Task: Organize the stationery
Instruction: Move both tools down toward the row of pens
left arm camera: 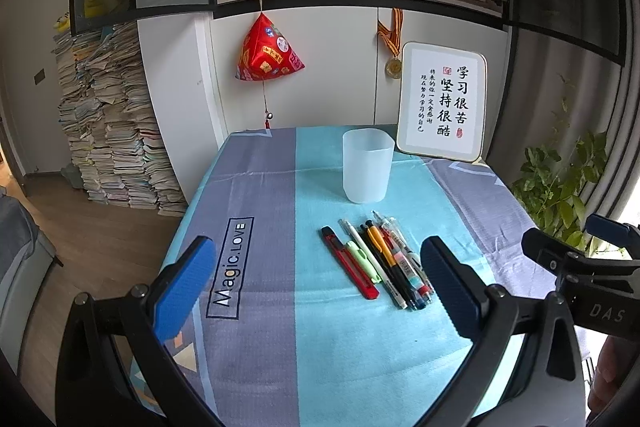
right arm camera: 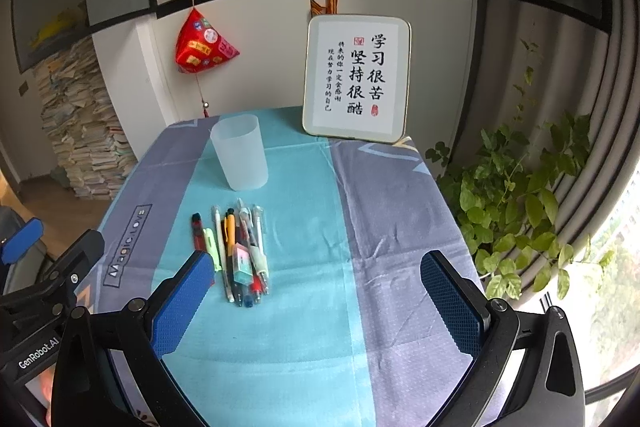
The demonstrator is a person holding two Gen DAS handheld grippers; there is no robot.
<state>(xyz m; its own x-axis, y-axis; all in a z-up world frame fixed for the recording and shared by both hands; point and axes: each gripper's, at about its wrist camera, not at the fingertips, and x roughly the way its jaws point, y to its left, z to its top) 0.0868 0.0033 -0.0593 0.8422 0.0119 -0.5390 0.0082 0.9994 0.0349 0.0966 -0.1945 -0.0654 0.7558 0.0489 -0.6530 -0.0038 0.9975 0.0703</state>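
Observation:
Several pens (left arm camera: 384, 259) lie side by side on the table, with a red utility knife (left arm camera: 350, 262) at their left; they also show in the right wrist view (right arm camera: 240, 251), the knife (right arm camera: 197, 231) again leftmost. A translucent white cup (left arm camera: 367, 166) stands upright and empty behind them, also in the right wrist view (right arm camera: 240, 151). My left gripper (left arm camera: 316, 287) is open and empty above the table, left of and nearer than the pens. My right gripper (right arm camera: 316, 301) is open and empty, right of and nearer than the pens.
The table has a blue and grey cloth (left arm camera: 260, 195). A framed calligraphy sign (right arm camera: 356, 77) leans at the back right. A leafy plant (right arm camera: 516, 211) stands off the right edge. Tall book stacks (left arm camera: 108, 123) stand on the floor at left.

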